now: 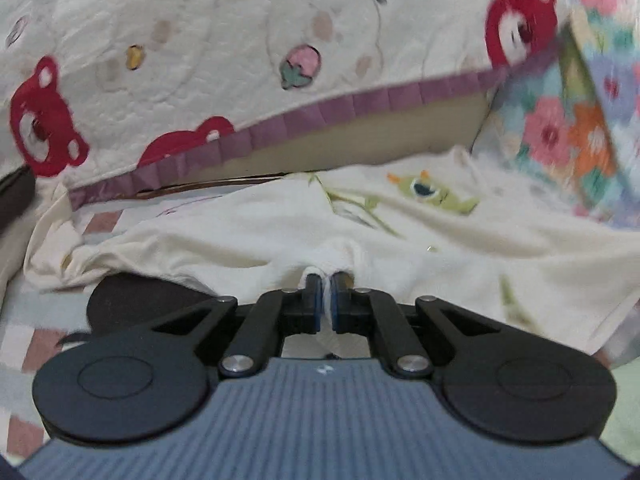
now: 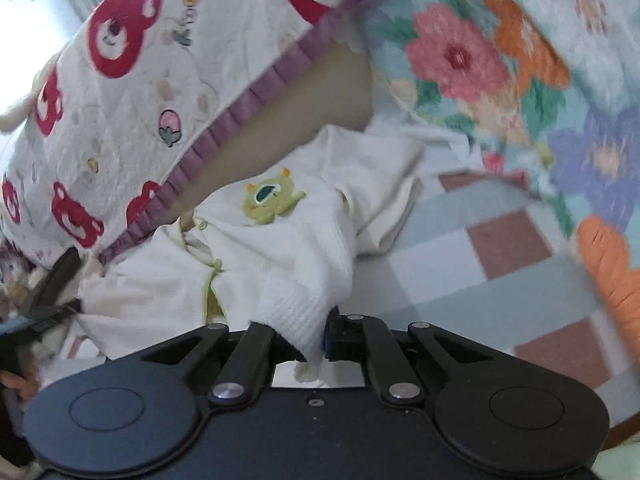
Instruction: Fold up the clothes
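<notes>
Your left tongs (image 1: pixel 329 280) are closed tight on a pinch of the cream garment (image 1: pixel 420 236), with white knit fabric bunched between the blue pads. Your right tongs (image 2: pixel 325 330) are likewise closed on a fold of the same garment (image 2: pixel 280 264); its left finger is hidden under the cloth, but fabric passes straight through the gap.

The garment, marked by a green monster patch (image 2: pixel 266 200), lies crumpled on the checked bed cover (image 2: pixel 500 264), just below the bear-print quilt (image 2: pixel 120 92) and beside the floral blanket (image 2: pixel 500 64).

Judgement: both edges are secured and the step in hand is the lift to open or turn the piece; no fold is yet formed.

The next move calls for drawing both grips apart evenly so the cloth hangs flat, keeping clear of the quilt's purple trim (image 1: pixel 304 116), then laying it down square.
</notes>
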A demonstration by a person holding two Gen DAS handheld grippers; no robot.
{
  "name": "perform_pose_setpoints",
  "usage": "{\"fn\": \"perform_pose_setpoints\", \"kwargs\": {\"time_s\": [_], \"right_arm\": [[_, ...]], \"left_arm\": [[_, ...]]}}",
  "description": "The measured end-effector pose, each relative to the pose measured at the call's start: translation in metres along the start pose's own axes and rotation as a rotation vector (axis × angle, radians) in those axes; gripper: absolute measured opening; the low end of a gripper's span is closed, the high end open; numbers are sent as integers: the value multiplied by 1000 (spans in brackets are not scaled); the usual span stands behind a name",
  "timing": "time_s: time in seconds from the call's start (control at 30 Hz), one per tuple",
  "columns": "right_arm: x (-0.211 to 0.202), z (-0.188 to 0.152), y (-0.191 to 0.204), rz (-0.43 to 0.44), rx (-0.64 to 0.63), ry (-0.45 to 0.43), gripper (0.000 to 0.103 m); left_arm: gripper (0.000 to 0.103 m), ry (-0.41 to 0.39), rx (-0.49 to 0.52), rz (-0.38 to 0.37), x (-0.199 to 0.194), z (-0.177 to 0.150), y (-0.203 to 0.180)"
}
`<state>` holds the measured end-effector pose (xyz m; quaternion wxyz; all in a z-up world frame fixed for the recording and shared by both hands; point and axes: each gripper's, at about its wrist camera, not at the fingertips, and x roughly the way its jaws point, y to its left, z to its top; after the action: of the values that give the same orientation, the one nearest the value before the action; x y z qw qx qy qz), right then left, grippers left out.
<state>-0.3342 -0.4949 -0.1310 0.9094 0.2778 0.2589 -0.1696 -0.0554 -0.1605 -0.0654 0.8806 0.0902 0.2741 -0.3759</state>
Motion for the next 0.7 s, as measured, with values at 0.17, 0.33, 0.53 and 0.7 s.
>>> {"fn": "perform_pose_setpoints", "kwargs": {"time_s": [0.17, 0.33, 0.53, 0.7], "right_arm": [[-14, 5, 15, -7, -95, -20, 7], [0, -3, 19, -79, -95, -24, 7], [-16, 1, 21, -59, -57, -83, 6], [-31, 1, 25, -38, -77, -82, 6]], "left_arm": [[4, -22, -122, 4, -31, 3, 29], [4, -30, -86, 50, -45, 4, 25], [3, -87, -51, 103, -90, 16, 60], [3, -41, -113, 116, -114, 3, 85]]}}
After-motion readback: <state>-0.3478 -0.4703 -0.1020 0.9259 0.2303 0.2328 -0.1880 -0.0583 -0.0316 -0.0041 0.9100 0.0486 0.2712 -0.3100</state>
